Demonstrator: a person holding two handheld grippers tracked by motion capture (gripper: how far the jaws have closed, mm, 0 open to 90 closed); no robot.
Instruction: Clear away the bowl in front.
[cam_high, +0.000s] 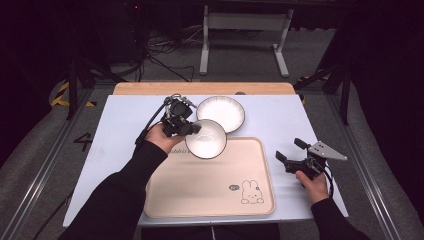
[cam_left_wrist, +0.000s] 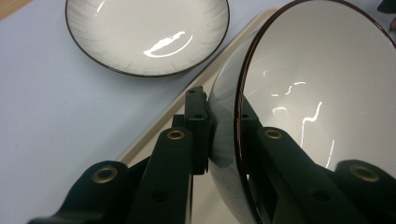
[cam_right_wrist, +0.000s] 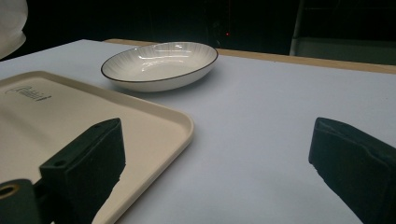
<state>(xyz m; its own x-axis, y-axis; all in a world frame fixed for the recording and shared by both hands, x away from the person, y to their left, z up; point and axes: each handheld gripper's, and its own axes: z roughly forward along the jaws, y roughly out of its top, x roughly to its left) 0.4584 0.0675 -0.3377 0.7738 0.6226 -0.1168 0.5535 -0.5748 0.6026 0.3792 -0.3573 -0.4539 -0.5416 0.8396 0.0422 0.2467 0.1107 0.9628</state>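
Note:
A white bowl with a dark rim (cam_high: 207, 140) hangs tilted over the far left corner of the cream tray (cam_high: 210, 200). My left gripper (cam_high: 192, 129) is shut on the bowl's near-left rim. In the left gripper view the two black jaws clamp the bowl's wall (cam_left_wrist: 327, 93), one inside and one outside. A white ribbed plate with a dark rim (cam_high: 222, 111) rests on the blue mat just beyond the bowl. My right gripper (cam_high: 291, 150) stands open on the mat to the right of the tray, nothing between its jaws (cam_right_wrist: 219, 154).
The tray (cam_right_wrist: 70, 107) carries a small rabbit drawing (cam_high: 251, 192) at its near right corner. The plate (cam_right_wrist: 159, 65) lies past the tray's far edge. A wooden strip (cam_high: 200, 88) borders the table's far side, with metal frame legs and cables on the floor behind.

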